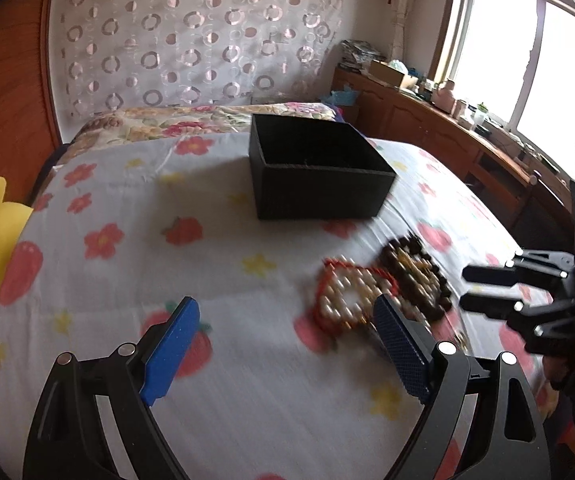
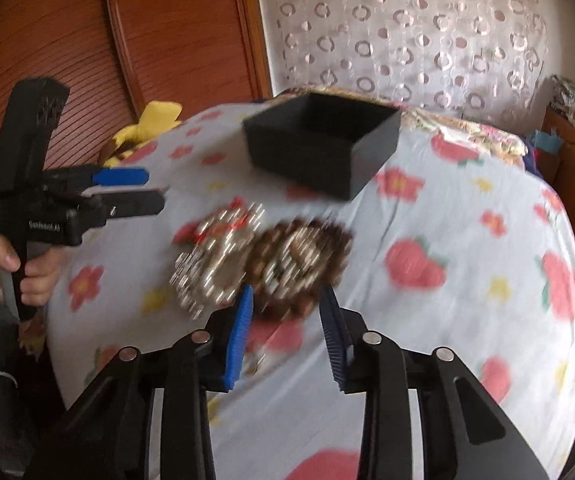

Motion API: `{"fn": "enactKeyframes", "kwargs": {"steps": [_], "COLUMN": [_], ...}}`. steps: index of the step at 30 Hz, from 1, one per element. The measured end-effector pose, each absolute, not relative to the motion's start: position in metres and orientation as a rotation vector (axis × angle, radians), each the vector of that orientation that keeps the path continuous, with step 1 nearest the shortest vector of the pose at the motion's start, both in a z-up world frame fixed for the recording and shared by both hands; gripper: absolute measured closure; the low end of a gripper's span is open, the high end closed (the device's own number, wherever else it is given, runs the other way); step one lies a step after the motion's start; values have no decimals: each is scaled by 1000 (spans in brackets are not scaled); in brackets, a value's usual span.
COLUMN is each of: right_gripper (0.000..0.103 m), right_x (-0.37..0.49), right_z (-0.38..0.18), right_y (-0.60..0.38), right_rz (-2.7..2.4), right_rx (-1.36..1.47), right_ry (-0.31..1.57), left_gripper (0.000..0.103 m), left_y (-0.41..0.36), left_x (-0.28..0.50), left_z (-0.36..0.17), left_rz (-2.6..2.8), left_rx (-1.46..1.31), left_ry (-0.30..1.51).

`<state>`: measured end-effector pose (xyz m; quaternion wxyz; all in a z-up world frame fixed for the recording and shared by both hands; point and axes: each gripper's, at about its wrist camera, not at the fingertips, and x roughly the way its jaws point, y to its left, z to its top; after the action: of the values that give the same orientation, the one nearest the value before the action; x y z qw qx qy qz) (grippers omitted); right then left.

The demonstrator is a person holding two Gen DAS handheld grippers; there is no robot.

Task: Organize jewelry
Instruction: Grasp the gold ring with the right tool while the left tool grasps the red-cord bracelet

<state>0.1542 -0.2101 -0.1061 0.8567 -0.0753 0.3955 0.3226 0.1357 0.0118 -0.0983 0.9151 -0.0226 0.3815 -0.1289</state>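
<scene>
Nothing is stowed yet, as far as I can see. My left gripper [image 1: 283,344] and right gripper [image 2: 287,332] both stand spread, holding nothing. Two beaded bracelet piles [image 2: 263,258] lie mid-bed, touching each other, short of the black box [image 2: 321,142], whose interior looks empty.

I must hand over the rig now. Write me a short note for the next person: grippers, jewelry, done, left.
Left gripper: open, holds nothing, above the bed.
Right gripper: open, holds nothing, close to the brown bracelets.
Red-white bracelets and the brown ones lie side by side on the bed.
Black box sits open behind them; what is inside cannot be seen.
Done: no piece visibly in the box.
Left: put both piles into the box.
</scene>
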Motion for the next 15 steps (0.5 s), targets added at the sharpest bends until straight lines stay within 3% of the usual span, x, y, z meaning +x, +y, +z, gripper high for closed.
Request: {"fn": "enactKeyframes", "kwargs": {"steps": [15], "right_gripper": [69], "right_x": [120], "right_z": [-125], "right_y": [-191], "right_rz": [677], "right_rx": [-311], "right_ry": [846], "left_gripper": [18], "left_y": [11], "left_x": [86], "left_z": [-101], "left_rz": [-260], "left_rx": [-23], "left_ry": [779]}}
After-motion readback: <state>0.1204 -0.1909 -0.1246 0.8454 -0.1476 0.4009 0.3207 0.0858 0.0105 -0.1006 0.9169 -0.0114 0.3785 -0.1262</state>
